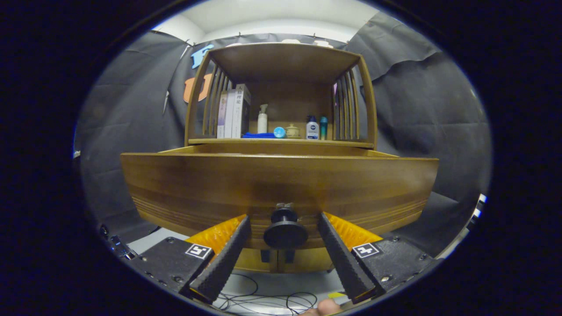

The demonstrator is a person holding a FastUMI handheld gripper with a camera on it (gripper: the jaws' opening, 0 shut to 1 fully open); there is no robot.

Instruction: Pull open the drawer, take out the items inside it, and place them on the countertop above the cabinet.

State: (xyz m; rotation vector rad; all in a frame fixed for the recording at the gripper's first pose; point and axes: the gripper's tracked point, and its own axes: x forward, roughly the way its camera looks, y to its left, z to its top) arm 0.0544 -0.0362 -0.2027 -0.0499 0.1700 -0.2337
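Note:
The wooden cabinet's drawer (pixel 184 184) stands pulled out toward me, and its wide front panel hides whatever lies inside. A dark round knob (pixel 285 231) sticks out from the lower middle of that panel. My gripper (pixel 284 218) is open, with one finger on each side of the knob and a small gap on both sides. The fingertips (pixel 239 228) almost reach the drawer front. Above the drawer runs the countertop (pixel 351 143), under a slatted wooden shelf frame.
On the countertop stand upright books (pixel 232 112), a white pump bottle (pixel 262 119), a blue cloth (pixel 259 135), a small lidded pot (pixel 292 131) and two small bottles (pixel 317 128). Loose cables (pixel 263 298) lie on the floor below the drawer. A person's fingertip (pixel 327 307) shows beneath my fingers.

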